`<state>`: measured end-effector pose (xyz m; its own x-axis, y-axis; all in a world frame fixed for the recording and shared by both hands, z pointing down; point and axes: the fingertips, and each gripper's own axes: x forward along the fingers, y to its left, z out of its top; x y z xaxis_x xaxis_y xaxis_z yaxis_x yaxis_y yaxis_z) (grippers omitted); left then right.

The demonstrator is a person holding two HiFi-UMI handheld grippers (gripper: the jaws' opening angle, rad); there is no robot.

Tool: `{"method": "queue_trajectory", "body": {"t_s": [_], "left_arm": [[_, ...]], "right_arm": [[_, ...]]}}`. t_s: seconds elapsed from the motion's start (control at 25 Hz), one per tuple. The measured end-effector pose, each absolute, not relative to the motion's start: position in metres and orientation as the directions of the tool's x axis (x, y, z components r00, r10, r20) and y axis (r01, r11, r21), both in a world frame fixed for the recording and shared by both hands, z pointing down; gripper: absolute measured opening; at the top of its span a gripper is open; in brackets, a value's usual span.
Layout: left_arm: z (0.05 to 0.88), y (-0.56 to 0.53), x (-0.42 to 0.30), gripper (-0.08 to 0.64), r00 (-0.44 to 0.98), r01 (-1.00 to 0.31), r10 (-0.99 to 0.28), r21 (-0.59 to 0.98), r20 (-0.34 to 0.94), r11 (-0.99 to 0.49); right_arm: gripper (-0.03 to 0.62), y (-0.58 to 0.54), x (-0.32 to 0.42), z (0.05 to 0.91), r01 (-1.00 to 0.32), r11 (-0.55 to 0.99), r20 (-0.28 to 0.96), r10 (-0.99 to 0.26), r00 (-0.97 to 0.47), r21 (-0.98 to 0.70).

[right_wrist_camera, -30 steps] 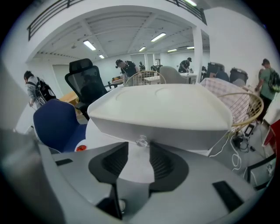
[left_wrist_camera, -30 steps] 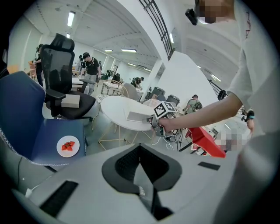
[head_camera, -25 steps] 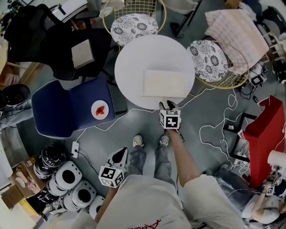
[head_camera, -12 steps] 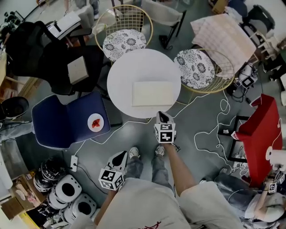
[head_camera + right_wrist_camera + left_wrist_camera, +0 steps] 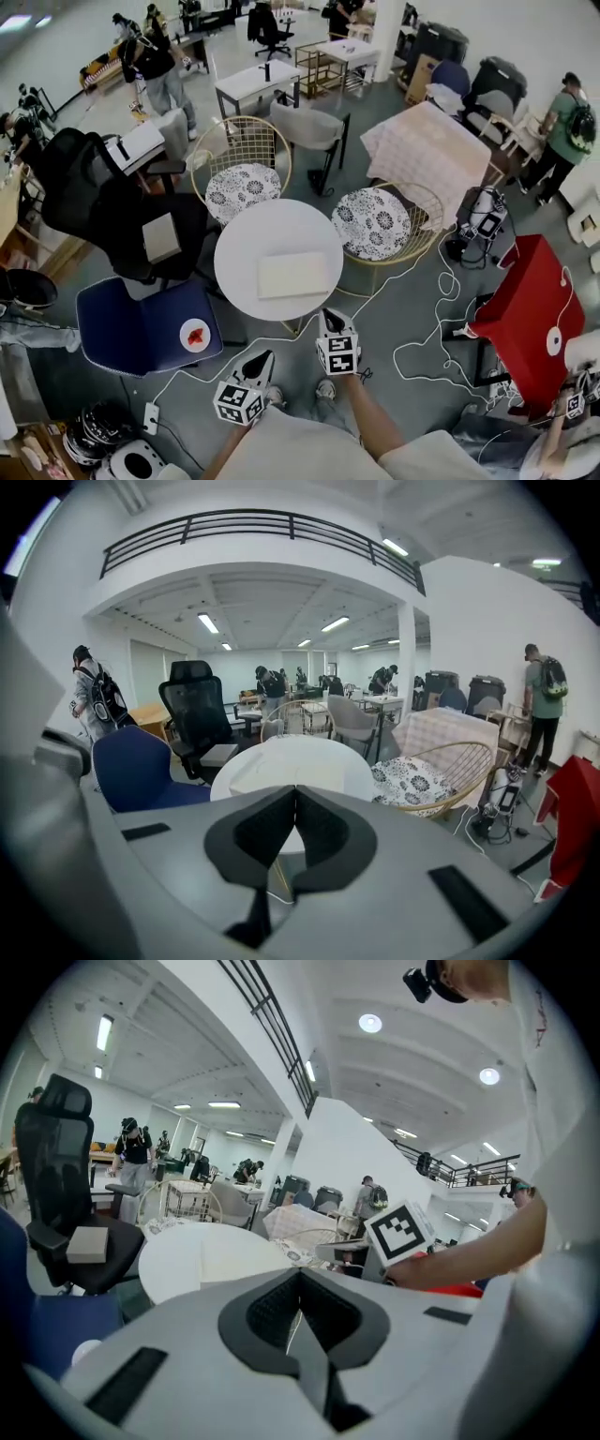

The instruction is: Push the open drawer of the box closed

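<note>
A flat cream box (image 5: 293,275) lies on the round white table (image 5: 246,246); from above its outline is plain, and I see no drawer sticking out. My right gripper (image 5: 329,318) hovers off the table's near edge, clear of the box. Its jaws have just been closing and now stand shut with nothing between them (image 5: 295,794). My left gripper (image 5: 265,357) hangs lower left, over the floor, pads together and empty (image 5: 300,1279). The table (image 5: 319,754) and the box (image 5: 272,778) sit ahead in the right gripper view.
A blue chair (image 5: 141,328) stands left of the table and a black office chair (image 5: 103,202) behind it. Two wire chairs with patterned cushions (image 5: 242,192) (image 5: 375,223) flank the far side. White cables (image 5: 422,328) trail to a red cabinet (image 5: 530,319).
Both grippers have risen and drawn back from the table. The right one has left the box's near edge. The head view has tilted up and takes in more of the room.
</note>
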<state>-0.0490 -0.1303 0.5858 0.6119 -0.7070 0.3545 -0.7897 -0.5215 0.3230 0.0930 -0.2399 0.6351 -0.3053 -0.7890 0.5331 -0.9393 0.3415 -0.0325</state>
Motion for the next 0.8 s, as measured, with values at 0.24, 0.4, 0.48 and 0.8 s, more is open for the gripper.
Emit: {"method": "queue_trajectory", "body": {"t_s": [0.24,0.4,0.48,0.8], "left_arm": [[0.547,-0.163,-0.02,0.012,0.643,-0.765,-0.72,0.259,0.261,-0.59],[0.533,-0.156,-0.003,0.012,0.651,-0.759,-0.72,0.238,0.239,-0.607],[0.526,-0.159,0.006,0.012,0.655,-0.755,-0.721,0.224,0.225,-0.616],[0.512,-0.158,0.039,0.012,0.669,-0.743,-0.716,0.196,0.2,-0.639]], "right_arm": [[0.017,-0.232,0.116,0.579,-0.935,0.353,0.422,-0.854,-0.304,0.041],[0.017,-0.199,0.132,0.556,-0.933,0.357,0.386,-0.867,-0.315,0.041],[0.017,-0.192,0.138,0.546,-0.933,0.359,0.364,-0.874,-0.323,0.034],[0.017,-0.178,0.161,0.535,-0.934,0.356,0.333,-0.884,-0.328,0.025]]}}
